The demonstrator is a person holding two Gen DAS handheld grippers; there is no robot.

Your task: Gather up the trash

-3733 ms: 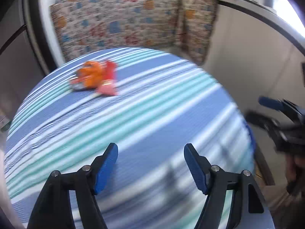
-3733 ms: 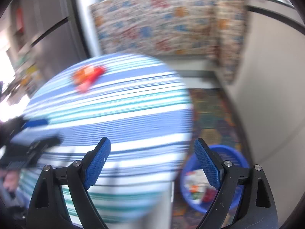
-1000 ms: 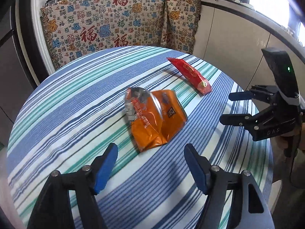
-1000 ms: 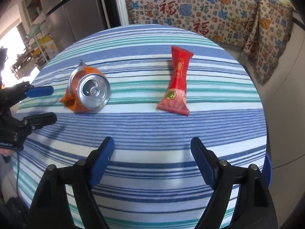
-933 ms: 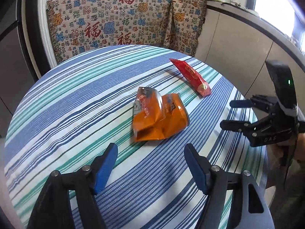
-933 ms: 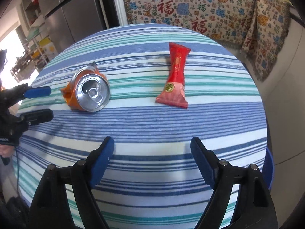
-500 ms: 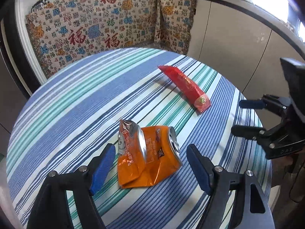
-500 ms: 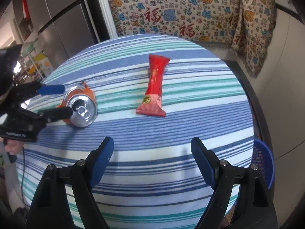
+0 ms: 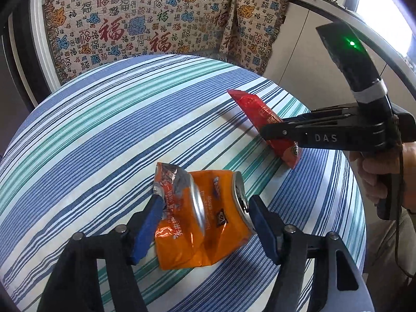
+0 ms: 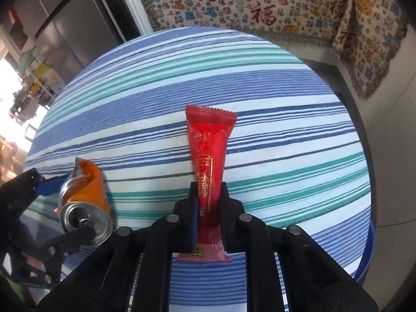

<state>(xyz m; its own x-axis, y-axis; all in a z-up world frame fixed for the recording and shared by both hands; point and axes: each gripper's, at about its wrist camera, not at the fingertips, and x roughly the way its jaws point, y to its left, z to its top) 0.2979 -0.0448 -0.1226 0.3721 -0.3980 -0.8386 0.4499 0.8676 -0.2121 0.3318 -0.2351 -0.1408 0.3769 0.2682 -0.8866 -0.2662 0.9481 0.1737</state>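
A crushed orange can (image 9: pixel 200 213) lies on the round striped table (image 9: pixel 104 130). My left gripper (image 9: pixel 205 208) has its blue pads against both ends of the can. The can also shows in the right wrist view (image 10: pixel 83 197), at the left. A long red snack wrapper (image 10: pixel 209 156) lies on the table's right half. My right gripper (image 10: pixel 208 195) is shut on the wrapper near its lower end. In the left wrist view the right gripper (image 9: pixel 270 132) sits over the red wrapper (image 9: pixel 260 111).
A patterned cloth (image 9: pixel 156 18) hangs behind the table. A blue bin rim (image 10: pixel 368 254) shows below the table's right edge. A steel fridge (image 10: pixel 65 26) stands at the back left. White cabinets (image 9: pixel 312 57) run along the right.
Both grippers moved in and closed. The left one now clamps the orange can. The right one now pinches the red wrapper.
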